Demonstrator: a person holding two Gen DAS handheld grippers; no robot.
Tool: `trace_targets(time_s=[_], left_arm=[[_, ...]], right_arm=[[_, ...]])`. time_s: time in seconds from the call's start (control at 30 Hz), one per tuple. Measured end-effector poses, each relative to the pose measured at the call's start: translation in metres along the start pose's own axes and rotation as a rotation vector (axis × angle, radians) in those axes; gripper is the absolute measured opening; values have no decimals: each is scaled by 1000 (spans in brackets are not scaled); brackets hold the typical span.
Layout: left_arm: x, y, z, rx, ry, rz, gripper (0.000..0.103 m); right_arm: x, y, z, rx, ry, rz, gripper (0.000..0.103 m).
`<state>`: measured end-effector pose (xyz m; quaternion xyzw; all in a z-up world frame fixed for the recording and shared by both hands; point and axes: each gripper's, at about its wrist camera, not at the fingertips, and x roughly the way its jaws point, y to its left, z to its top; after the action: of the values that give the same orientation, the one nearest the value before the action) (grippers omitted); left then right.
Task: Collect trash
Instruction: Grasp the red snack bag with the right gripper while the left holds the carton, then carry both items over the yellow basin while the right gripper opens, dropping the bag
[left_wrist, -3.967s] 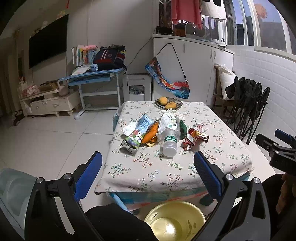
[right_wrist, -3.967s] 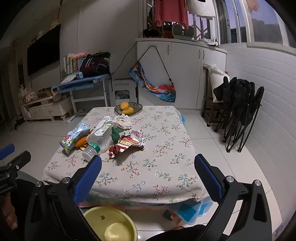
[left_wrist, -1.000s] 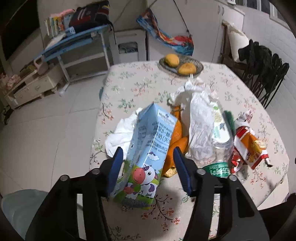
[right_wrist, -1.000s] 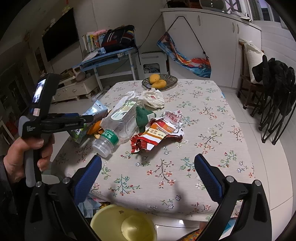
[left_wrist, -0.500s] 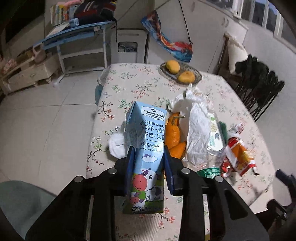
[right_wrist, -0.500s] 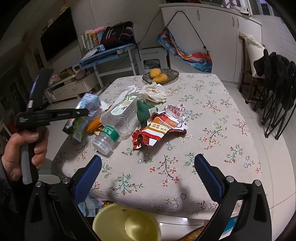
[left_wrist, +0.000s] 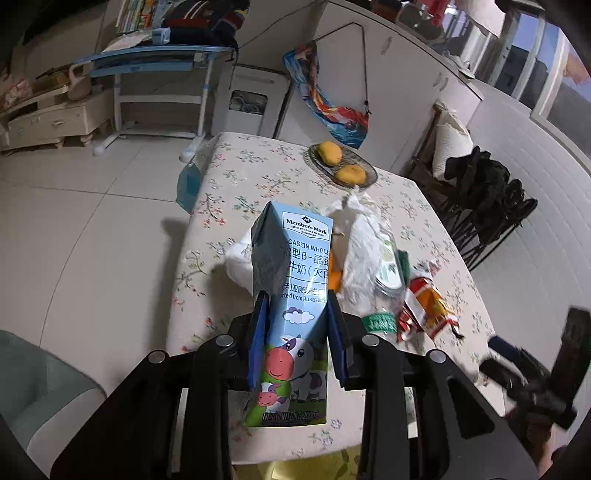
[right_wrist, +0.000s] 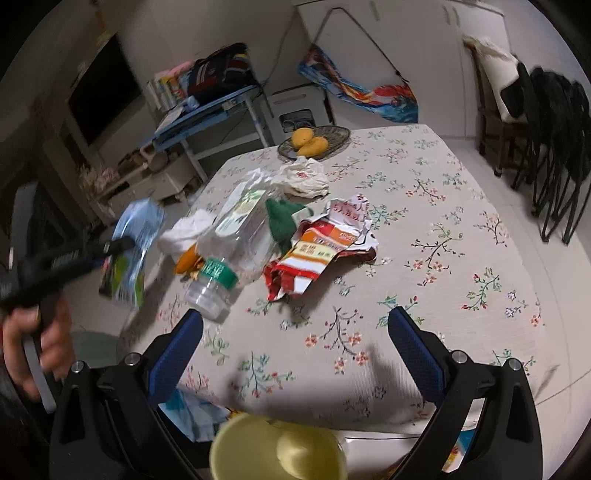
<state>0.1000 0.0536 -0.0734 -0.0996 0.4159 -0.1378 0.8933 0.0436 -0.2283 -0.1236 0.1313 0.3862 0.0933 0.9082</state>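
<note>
Cardboard, pale blue with a cartoon cow: the milk carton (left_wrist: 291, 314) is pinched at its middle between the pads of the left tool (left_wrist: 297, 332), lifted clear of the counter (right_wrist: 424, 229), its long axis running straight out along the fingers. What the drop likely turns on is the yellow bin (right_wrist: 277, 448), which sits below and behind that tool, under the counter's near edge, so the carton must come back and down (top end tipped under). The right tool (right_wrist: 295, 347) hangs spread and empty just above that bin, with the bottle (right_wrist: 232, 243) and snack wrapper (right_wrist: 317, 251) ahead of it.
</note>
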Motion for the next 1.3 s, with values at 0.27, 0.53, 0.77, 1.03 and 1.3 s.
trace_targets(time_s=[0.27, 0.53, 0.77, 1.03, 1.3], left_arm=[[-7, -10, -19, 20, 9, -19, 29], [-7, -13, -24, 40, 11, -13, 29], [-13, -13, -27, 28, -20, -36, 29], [-19, -19, -44, 28, -20, -52, 29], [-37, -25, -60, 52, -54, -64, 29]], right_arm=[[27, -14, 20, 150, 10, 53, 96], [53, -37, 21, 322, 50, 192, 21], [15, -37, 20, 294, -29, 238, 5], [-18, -35, 6, 270, -70, 271, 4], [-45, -24, -19, 250, -55, 340, 4]])
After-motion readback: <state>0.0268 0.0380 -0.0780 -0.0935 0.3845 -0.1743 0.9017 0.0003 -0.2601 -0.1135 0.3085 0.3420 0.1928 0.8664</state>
